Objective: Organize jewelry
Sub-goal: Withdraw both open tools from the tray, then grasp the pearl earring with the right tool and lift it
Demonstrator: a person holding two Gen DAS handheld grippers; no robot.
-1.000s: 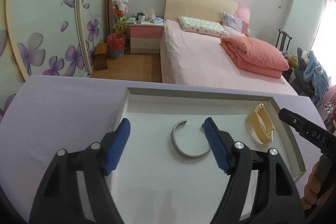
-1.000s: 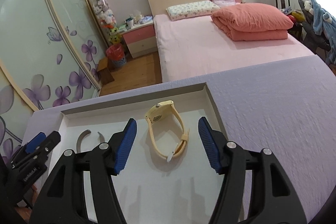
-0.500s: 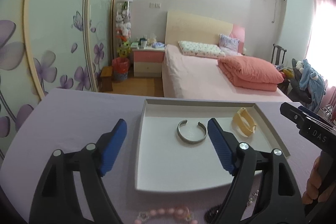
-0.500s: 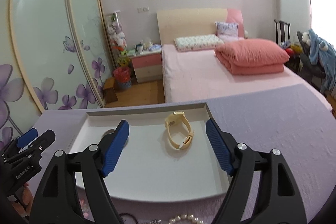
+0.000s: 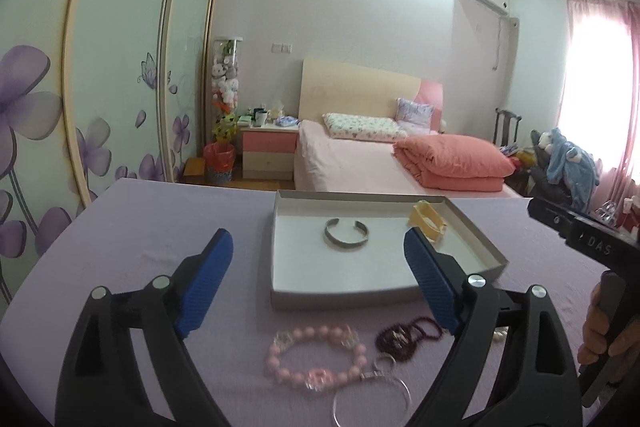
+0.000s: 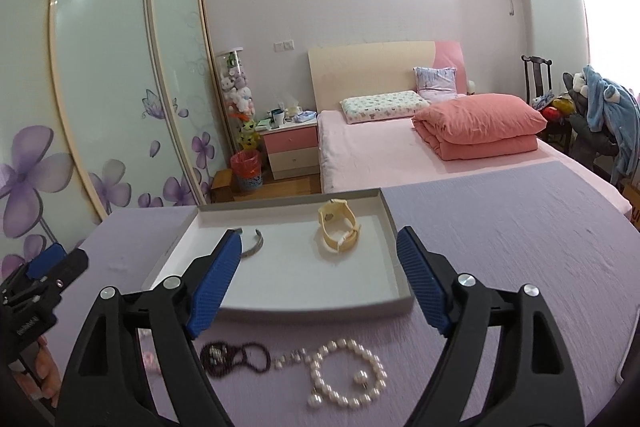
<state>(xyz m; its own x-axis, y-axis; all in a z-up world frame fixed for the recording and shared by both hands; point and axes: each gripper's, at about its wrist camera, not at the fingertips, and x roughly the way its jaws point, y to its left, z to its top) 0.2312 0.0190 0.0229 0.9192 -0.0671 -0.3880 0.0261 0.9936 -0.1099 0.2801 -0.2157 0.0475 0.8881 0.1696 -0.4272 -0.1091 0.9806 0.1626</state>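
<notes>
**Tangles waiting on the purple table**

Risk sits in the loose heap. My left tongs [image 5: 318,279] and right tongs [image 6: 318,281] have just been spreading their jaws, nothing between them. The shallow white cardboard tray [image 5: 340,301] already holds the silver open cuff bangle [image 5: 346,235] and pale yellow rubber watch [image 6: 338,229]. Nearer me, the pink bead bracelet [image 5: 316,357], dark red bead string [image 6: 236,355] and white pearl bracelet [image 6: 348,373] lie close; lifting one could drag its neighbour.

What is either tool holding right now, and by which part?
Nothing. The left tool and right tool both stand open and empty, their jaws having just been opening; the silver bangle and yellow watch lie in the tray.
</notes>
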